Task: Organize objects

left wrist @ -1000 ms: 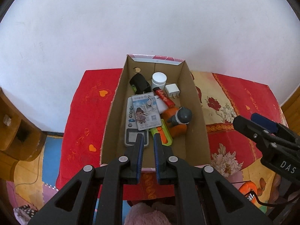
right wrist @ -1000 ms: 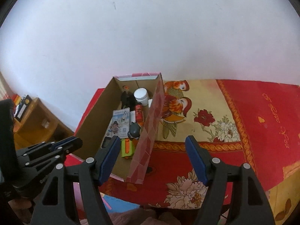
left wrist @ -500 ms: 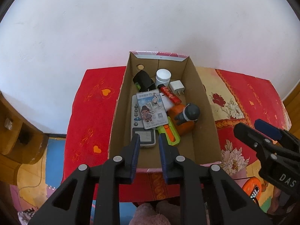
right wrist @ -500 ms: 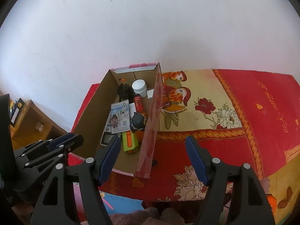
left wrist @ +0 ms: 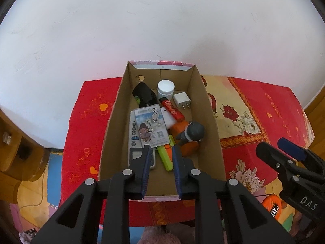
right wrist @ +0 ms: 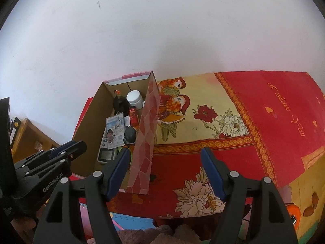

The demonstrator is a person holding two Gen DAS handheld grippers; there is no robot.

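Step in hand: judged late in the sorting, or a pause between picks. Every loose item in view already lies inside the open brown cardboard box with pink patterned outer walls (left wrist: 113, 126), which stands on the desk under a red and yellow floral cloth (left wrist: 254, 109); the cloth beside the box is bare.

Contents, far end to near: black pouch-like object (left wrist: 143, 95); white round-lidded jar (left wrist: 166, 88); white wall charger with two prongs (left wrist: 181, 99); red tube (left wrist: 172, 109); printed card with a cartoon figure (left wrist: 151, 127), lying on a grey-white remote-like device (left wrist: 134, 144); orange toy figure with a grey helmet (left wrist: 190, 136); lime-green and orange marker (left wrist: 165, 156).

Left tool (left wrist: 160, 152): jaws have just been opening and stand narrowly apart, nothing between them, pads touching nothing. It hangs above the near end of the box, tips over the marker and the card's lower edge.

Right tool (right wrist: 165, 162): jaws wide apart, empty, above bare cloth just right of the box's near right wall, its left finger by the rim.

Next move, as a judgement: if anything remains to collect it lies out of view, so a search beyond the box comes first. Otherwise, a grasp inside calls for wider jaws and a straight descent clear of the walls.
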